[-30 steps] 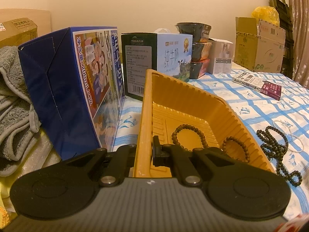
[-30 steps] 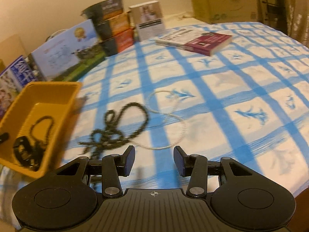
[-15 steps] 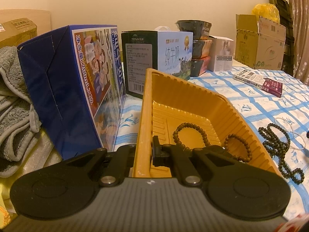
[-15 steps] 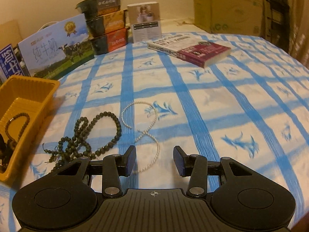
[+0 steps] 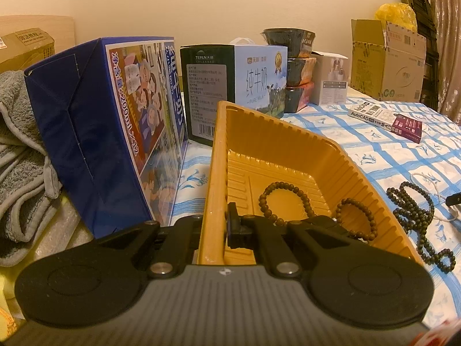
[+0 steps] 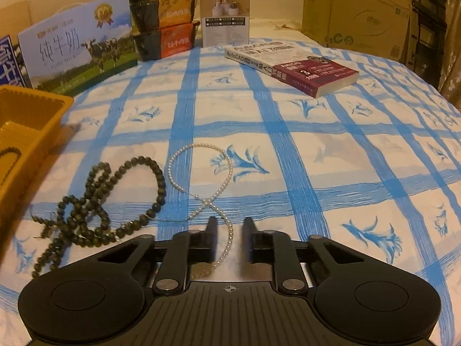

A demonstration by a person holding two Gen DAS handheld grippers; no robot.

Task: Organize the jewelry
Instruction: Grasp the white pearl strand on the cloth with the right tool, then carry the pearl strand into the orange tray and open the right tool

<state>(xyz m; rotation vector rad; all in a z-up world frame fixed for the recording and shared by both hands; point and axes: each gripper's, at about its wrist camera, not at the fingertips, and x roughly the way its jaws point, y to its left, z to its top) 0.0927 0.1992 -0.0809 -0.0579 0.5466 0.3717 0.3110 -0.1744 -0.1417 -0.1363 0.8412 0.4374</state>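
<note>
The right gripper has come down over the thin white pearl necklace, and its jaws have just been closing. The string's near end now runs between them. There is still a gap on each side, so they are not pinching it yet. I think the pearls are the next thing to go in.

The left gripper has not moved. Its jaws are pressed tight on the near wall of the yellow plastic tray, holding it steady.

Two brown bead bracelets already lie in the tray. In the right wrist view, the long dark bead necklace sits in a heap at about 9 o'clock from the pearls, just beside them, and the tray is farther out at 9 o'clock.

Everything rests on a white cloth with blue checks. At about 1 o'clock lies a thick purple and white book. At 11 o'clock stands a milk carton box, with a cardboard box at the back by the plain wall.
</note>
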